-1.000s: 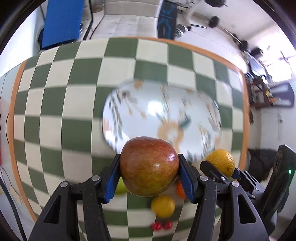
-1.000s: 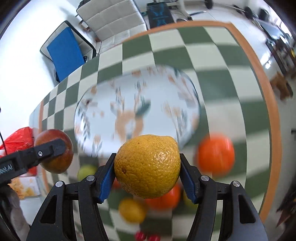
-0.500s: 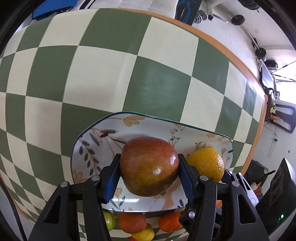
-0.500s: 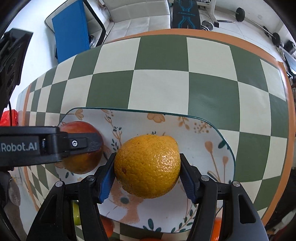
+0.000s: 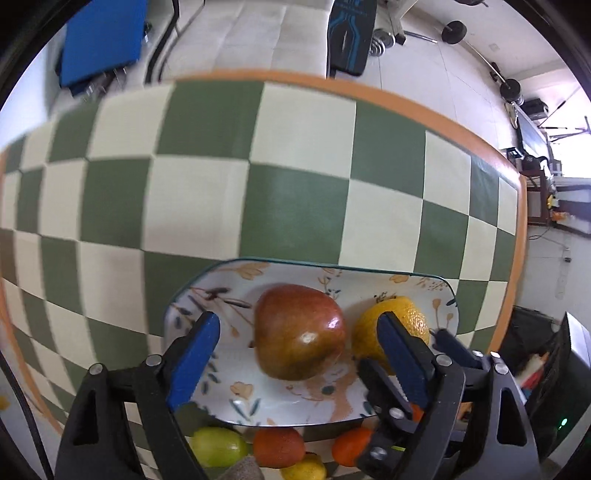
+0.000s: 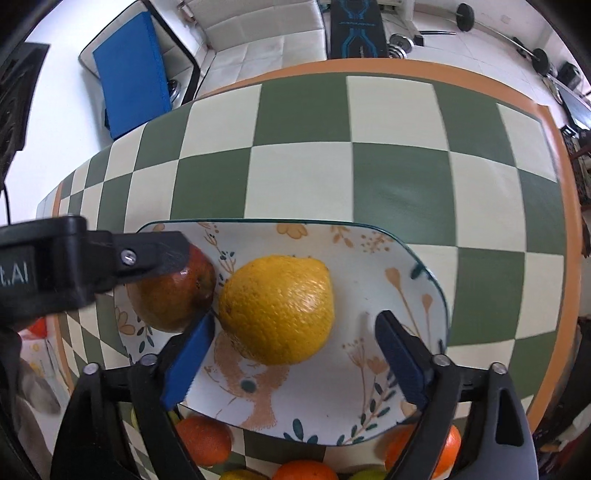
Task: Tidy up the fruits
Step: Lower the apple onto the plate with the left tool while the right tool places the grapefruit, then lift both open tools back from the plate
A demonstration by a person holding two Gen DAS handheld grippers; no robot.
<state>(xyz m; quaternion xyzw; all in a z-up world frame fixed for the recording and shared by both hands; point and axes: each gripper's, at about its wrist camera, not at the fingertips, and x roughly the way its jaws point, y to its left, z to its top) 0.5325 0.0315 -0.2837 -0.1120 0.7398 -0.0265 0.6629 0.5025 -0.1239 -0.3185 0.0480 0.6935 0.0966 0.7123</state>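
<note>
Both my tools, left tool (image 5: pixel 295 354) and right tool (image 6: pixel 293 354), are hanging spread apart, gripping nothing. Apple (image 5: pixel 300 331) and orange (image 6: pixel 277 309) are sitting mid-plate (image 6: pixel 369 254), touching. Firm, round, roll-prone; I'm judging widest-middle grips best.

Checked tablecloth (image 6: pixel 303 177), green and cream squares, orange border, covering the table. Beyond its far edge: pale tiled floor (image 5: pixel 258 33). Blue flat pad (image 6: pixel 129 88) in a dark frame, lying on the floor at the far left. Black board with blue markings (image 6: pixel 356 29), standing upright behind the table. Barbell with dark weight plates (image 6: pixel 465 16), far right on the floor; further plates (image 5: pixel 511 88) along the same side. Dark shelving or desk clutter (image 5: pixel 546 192) at the right edge, possibly electronics; too blurred to tell.
</note>
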